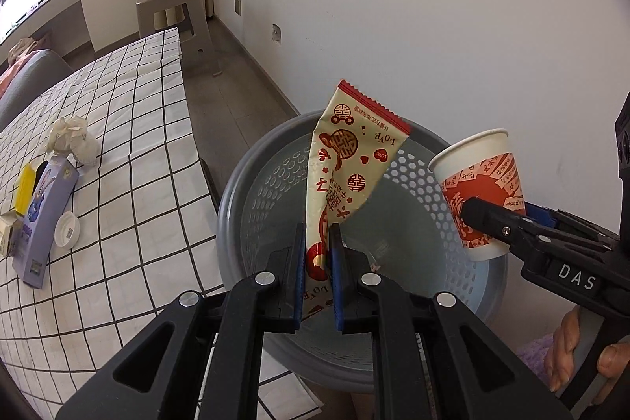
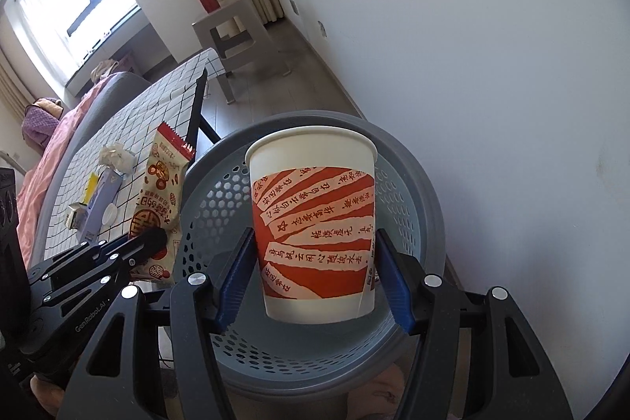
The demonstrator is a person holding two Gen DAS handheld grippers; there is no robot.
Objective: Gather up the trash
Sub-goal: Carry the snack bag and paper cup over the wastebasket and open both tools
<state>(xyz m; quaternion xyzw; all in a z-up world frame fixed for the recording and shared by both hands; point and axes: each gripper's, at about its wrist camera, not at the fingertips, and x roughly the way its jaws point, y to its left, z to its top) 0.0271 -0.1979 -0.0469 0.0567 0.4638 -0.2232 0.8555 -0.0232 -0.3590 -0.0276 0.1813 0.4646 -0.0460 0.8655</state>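
The left tool (image 1: pixel 318 243) clenches a snack wrapper (image 1: pixel 346 160), its lower end hidden between the pads, at centre frame above the gray basket (image 1: pixel 236 207), while the right tool (image 2: pixel 315 262) grips a paper cup (image 2: pixel 313 223) over the same basket, its base cut off behind the cup.

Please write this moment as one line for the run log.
left gripper: shut on snack wrapper | right gripper: shut on paper cup | both above grey basket | not released
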